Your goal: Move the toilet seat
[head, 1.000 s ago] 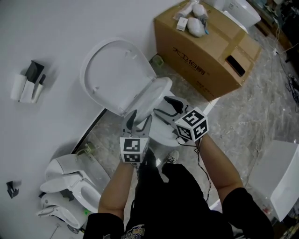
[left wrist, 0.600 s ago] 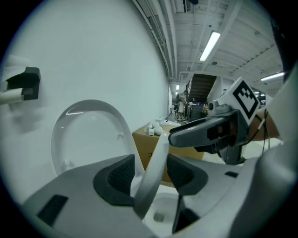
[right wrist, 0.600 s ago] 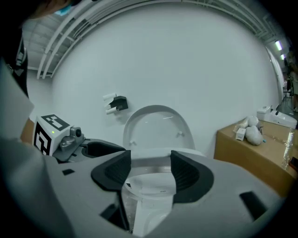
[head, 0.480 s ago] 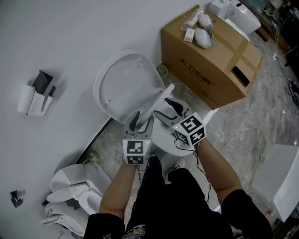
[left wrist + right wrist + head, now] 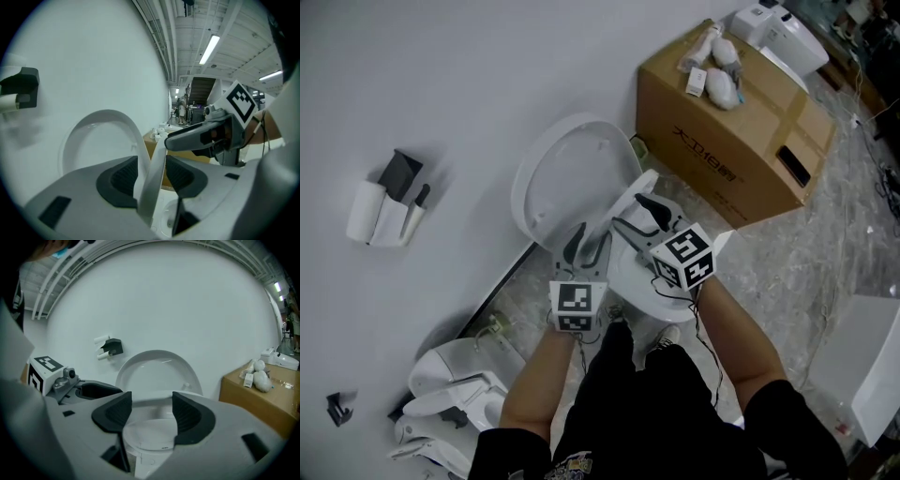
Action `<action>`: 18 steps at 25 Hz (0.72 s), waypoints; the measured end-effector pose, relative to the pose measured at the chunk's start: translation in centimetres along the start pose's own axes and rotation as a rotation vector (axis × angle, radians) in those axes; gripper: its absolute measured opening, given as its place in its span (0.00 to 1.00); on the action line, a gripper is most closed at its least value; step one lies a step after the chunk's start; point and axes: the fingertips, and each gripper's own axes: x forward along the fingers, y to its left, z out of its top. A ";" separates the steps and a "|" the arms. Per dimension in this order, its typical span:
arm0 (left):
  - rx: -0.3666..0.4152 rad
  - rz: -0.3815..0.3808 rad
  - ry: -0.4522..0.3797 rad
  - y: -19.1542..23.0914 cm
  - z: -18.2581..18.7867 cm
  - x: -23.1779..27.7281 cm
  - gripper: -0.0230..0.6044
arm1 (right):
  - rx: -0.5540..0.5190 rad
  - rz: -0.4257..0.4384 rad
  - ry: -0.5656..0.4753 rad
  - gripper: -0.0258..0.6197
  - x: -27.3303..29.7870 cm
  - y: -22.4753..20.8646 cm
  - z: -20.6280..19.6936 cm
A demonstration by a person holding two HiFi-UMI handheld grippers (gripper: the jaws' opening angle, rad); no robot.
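The white toilet seat (image 5: 637, 187) stands tilted up from the bowl (image 5: 642, 291), close to the raised lid (image 5: 572, 178) that leans on the wall. My left gripper (image 5: 587, 239) straddles the seat's edge (image 5: 154, 187). Its jaws have just been closing. The seat lies against the left pad (image 5: 123, 176), and a thin gap shows at the right pad. My right gripper (image 5: 630, 214) hangs open beside it over the bowl (image 5: 150, 437), facing the lid (image 5: 157, 369), with nothing between its fingers.
A cardboard box (image 5: 731, 122) with white items on top stands right of the toilet, against the wall. A paper holder (image 5: 389, 206) hangs on the wall at left. Another toilet (image 5: 455, 384) sits at lower left. A white fixture (image 5: 872, 366) is at right. Black-trousered legs stand before the bowl.
Both grippers have moved toward the wall and a little up. The seat has swung further up toward the lid. The left jaws stand narrower around its edge.
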 end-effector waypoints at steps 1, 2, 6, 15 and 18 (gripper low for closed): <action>-0.002 0.001 -0.003 0.4 0.2 0.0 0.33 | 0.001 -0.001 0.000 0.46 0.4 0.0 0.2; -0.004 0.002 -0.007 0.8 0.3 0.1 0.33 | 0.001 -0.001 0.001 0.46 0.8 0.0 0.4; -0.007 0.000 -0.018 2.4 0.9 0.4 0.32 | 0.003 -0.001 0.003 0.46 2.6 0.0 1.2; -0.016 -0.010 -0.035 5.2 1.8 0.7 0.32 | 0.009 0.001 0.014 0.46 6.5 -0.1 2.7; -0.022 -0.012 -0.037 6.0 1.8 0.7 0.32 | 0.010 0.001 0.017 0.46 7.7 -0.1 3.1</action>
